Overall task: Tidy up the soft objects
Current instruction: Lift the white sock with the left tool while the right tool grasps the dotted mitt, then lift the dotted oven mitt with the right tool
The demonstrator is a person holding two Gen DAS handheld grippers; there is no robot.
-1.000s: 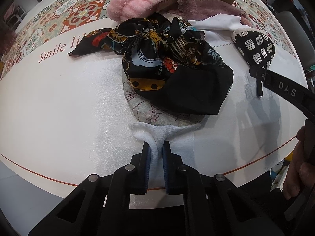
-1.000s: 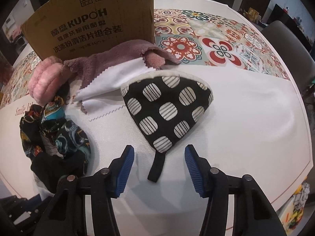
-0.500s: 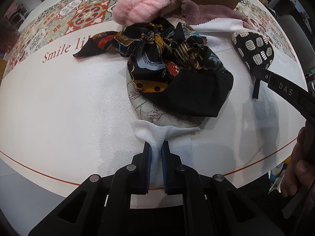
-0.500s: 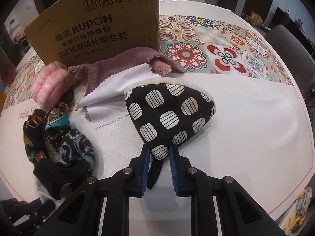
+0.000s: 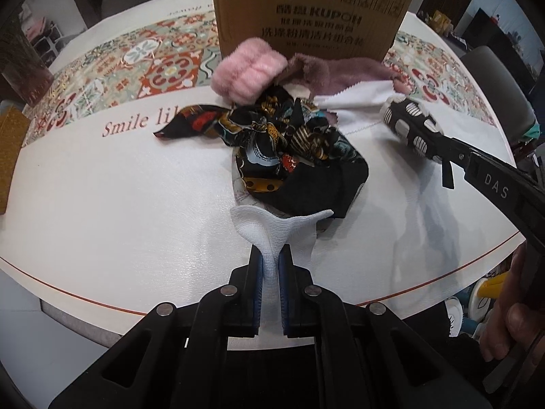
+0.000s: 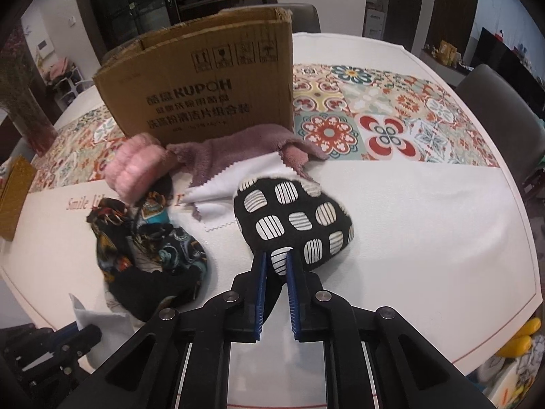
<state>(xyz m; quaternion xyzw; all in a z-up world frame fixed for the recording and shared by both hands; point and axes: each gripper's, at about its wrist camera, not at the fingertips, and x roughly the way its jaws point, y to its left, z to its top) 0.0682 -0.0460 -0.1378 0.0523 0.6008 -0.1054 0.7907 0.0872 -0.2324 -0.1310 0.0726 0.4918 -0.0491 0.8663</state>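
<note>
box [image 6: 204, 85] behind towel [image 6: 238, 150] | scarf [image 5: 289, 136] left of pot holder [image 6: 293, 221] (both before towel)

"KUPOH" is printed in dark letters on the near face of the cardboard box [image 6: 204, 102] at the far side, with lines of Chinese characters beside and below it and four handling symbols above. "Smile li" is written in red script on the white tablecloth [image 5: 129, 126] at the left, the rest being covered. "DAS" is read on the right gripper [image 5: 495, 185].
</note>
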